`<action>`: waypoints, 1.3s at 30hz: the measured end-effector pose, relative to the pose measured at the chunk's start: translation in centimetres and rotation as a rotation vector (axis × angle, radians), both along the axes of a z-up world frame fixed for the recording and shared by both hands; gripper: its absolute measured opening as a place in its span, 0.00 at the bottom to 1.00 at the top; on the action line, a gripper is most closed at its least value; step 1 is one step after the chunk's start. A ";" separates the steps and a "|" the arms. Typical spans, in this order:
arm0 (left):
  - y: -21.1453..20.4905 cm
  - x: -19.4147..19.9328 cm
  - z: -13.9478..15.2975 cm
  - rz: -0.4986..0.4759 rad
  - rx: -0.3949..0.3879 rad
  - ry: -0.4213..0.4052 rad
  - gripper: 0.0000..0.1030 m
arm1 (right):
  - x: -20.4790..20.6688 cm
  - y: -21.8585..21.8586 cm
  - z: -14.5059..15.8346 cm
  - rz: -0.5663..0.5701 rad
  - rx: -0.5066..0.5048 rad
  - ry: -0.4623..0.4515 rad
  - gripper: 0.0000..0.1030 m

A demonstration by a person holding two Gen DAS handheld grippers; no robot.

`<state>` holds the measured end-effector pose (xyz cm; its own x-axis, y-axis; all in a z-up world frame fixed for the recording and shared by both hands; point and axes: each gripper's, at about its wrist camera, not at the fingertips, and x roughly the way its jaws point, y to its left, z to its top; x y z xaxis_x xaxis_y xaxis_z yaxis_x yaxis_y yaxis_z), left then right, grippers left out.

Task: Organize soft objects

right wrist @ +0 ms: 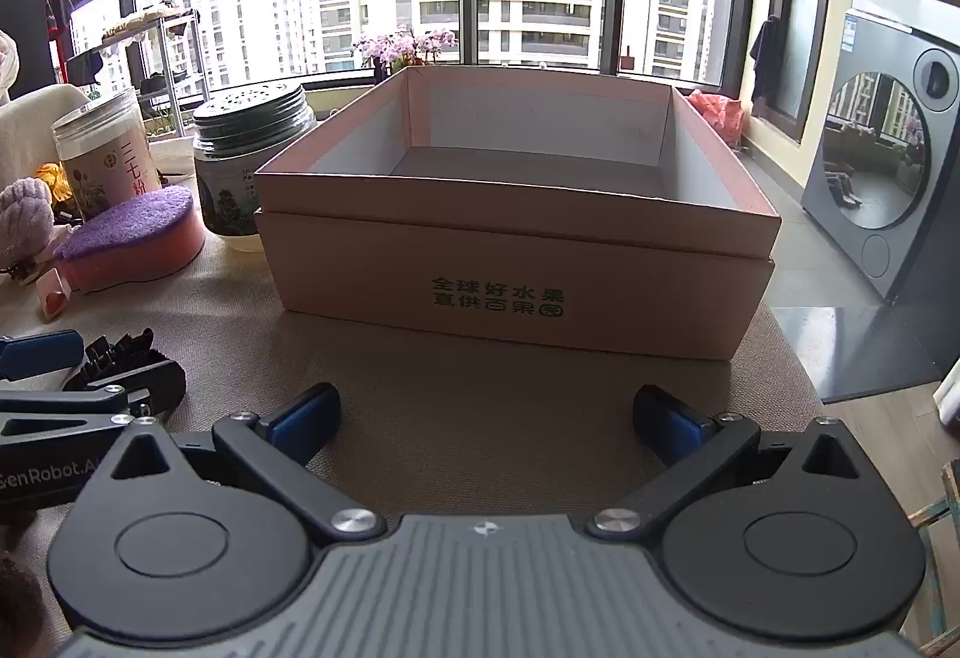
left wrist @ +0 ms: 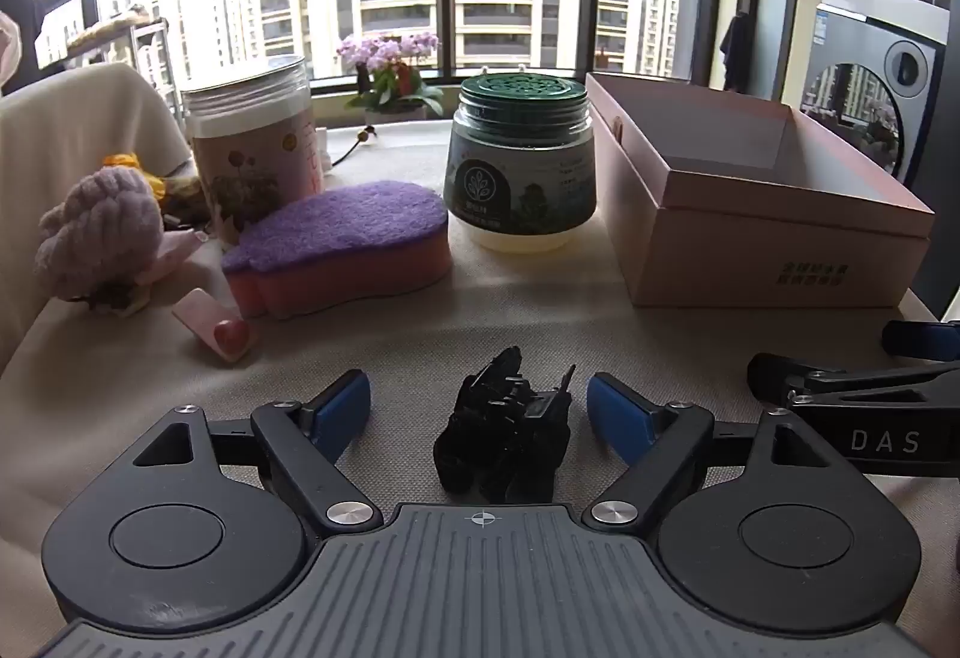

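Purple-topped pink sponge (left wrist: 339,250) lies on the cloth-covered table (left wrist: 420,334), left of centre in my left wrist view, well beyond my left gripper (left wrist: 478,415). Its jaws are wide apart w/ nothing held; a black hair claw (left wrist: 504,436) sits between them, untouched. Lilac fluffy item (left wrist: 99,232) at far left. My right gripper (right wrist: 486,427), also wide and empty, faces the pink box (right wrist: 516,238), printed "全球好水果". Tall jar (right wrist: 105,160) reads "三七粉".
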<state>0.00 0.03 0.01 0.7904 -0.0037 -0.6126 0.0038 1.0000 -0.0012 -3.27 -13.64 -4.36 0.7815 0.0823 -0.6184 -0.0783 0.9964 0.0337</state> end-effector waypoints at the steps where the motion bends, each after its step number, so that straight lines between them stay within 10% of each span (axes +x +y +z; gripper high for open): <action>1: 0.0 0.0 0.0 0.000 0.008 0.001 0.84 | 0.0 0.0 0.0 0.000 -0.005 0.000 1.00; 39: 0.0 0.0 0.0 0.000 0.009 0.001 0.85 | -0.1 -0.1 0.0 0.005 0.006 0.000 1.00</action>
